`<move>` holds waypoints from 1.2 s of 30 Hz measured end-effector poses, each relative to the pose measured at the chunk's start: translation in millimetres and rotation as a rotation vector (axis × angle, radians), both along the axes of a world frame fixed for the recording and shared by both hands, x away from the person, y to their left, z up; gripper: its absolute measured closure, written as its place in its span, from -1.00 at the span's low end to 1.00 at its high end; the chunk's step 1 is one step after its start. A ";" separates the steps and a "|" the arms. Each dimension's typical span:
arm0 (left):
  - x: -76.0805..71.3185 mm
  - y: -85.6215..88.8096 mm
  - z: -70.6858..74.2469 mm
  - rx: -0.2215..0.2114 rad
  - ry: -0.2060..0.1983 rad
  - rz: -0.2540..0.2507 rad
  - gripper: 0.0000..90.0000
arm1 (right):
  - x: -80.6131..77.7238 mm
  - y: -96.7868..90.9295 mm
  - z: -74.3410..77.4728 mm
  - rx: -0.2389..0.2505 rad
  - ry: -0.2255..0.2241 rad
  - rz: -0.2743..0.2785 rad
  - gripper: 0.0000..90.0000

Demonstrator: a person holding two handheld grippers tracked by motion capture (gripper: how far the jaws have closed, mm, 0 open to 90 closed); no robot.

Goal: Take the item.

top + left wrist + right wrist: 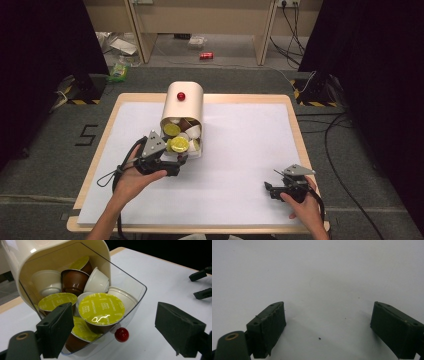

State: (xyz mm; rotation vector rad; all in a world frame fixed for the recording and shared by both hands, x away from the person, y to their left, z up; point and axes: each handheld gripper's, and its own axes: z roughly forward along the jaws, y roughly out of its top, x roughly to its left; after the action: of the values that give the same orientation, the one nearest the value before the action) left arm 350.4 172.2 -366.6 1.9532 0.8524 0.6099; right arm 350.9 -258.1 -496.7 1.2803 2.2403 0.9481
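Near the table's [295, 135] far edge, a cream capsule dispenser [184, 102] with rounded corners and a red knob [181, 96] on top lies tilted toward the person, its clear plastic drawer [135, 293] open and heaped with coffee capsules [101, 308]. Some capsules show glossy yellow-green foil lids, others smooth white or brown cup bodies. A second red knob [121, 334] sits on the drawer's front. The left gripper [181, 159] hangs just before that drawer, jaws spread wide and holding nothing, one on each side of the foil-lidded capsule in its own view. The right gripper [268, 190] rests low at the near right, well apart from the dispenser, jaws also wide and empty over the white sheet [319, 272]. That matte sheet covers most of the pale wood tabletop, with broad bare room to the right. Grey carpet, black curtains and trailing cables surround the table.
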 end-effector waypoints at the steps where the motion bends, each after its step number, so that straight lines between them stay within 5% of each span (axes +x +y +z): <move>1: 1.2 -0.5 0.3 0.000 0.001 0.002 -0.66 | 0.0 0.0 0.0 0.000 0.000 0.000 -0.71; 11: 17.1 -6.4 4.8 0.000 0.016 0.016 -0.58 | 0.0 0.0 0.0 0.000 0.001 0.000 -0.71; 36: 44.0 -10.1 -1.7 0.027 0.133 0.024 -0.29 | 0.0 0.0 0.0 0.000 0.001 0.000 -0.71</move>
State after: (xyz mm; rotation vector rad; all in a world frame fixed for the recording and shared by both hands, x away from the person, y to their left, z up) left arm 394.4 162.0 -368.2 2.0285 0.9548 0.5124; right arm 351.0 -258.1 -496.6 1.2810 2.2410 0.9476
